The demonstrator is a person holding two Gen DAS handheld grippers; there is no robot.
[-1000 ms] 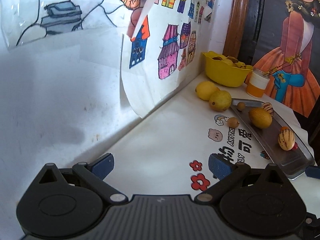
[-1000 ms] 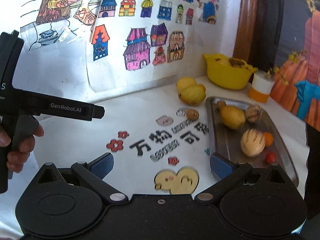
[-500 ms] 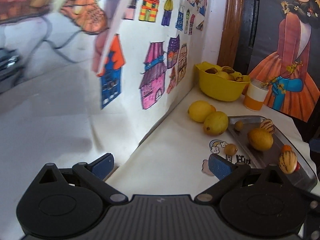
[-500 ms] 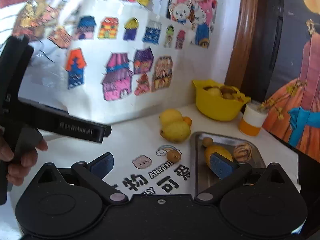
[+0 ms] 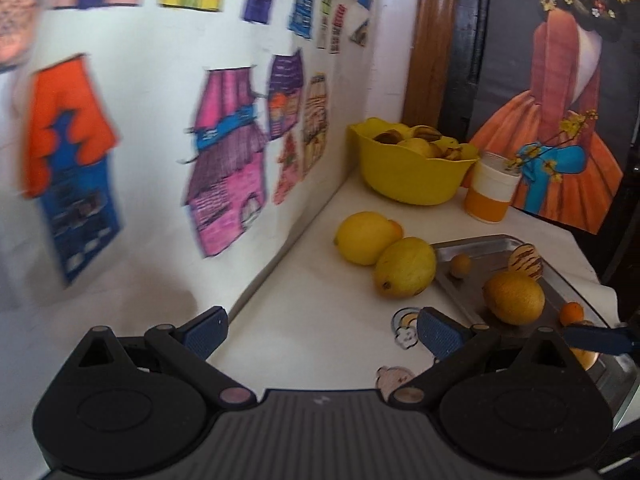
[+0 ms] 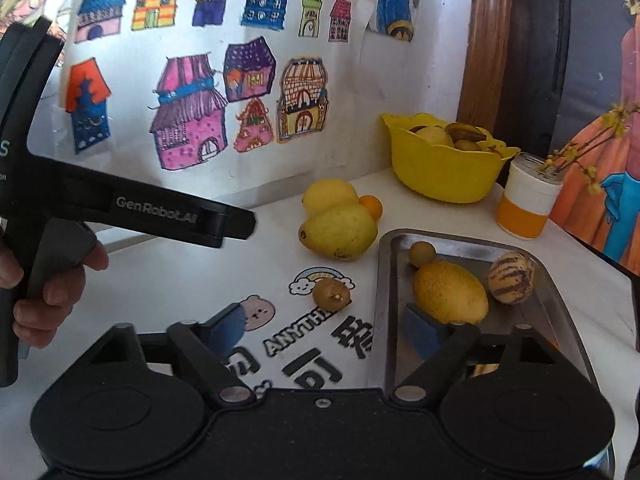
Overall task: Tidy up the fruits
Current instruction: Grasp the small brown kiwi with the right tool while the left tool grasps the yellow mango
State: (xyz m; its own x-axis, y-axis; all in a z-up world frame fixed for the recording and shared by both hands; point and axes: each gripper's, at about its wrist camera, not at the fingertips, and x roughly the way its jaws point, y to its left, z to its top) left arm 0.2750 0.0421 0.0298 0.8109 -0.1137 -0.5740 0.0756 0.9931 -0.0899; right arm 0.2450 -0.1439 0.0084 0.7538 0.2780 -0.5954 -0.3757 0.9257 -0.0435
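- Left claw: matte black body is showing two round pivot housings, a ribbed grey centre panel and two silver rivets.
- Left claw fingertips: blue textured pads are capping black linkage arms.
- Right claw: matching black body is carrying one small centre screw and silver rivets; its pads are blue.
- Left claw side bar: white "GenRobot.AI" lettering is showing.
- Left hand: bare skin is showing on the fingers.

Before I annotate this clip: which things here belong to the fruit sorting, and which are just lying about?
Belongs to the job:
- metal tray
- yellow bowl
- two lemons on the table
- small brown fruit
- striped fruit

Just lying about:
- orange-and-white cup
- house drawings
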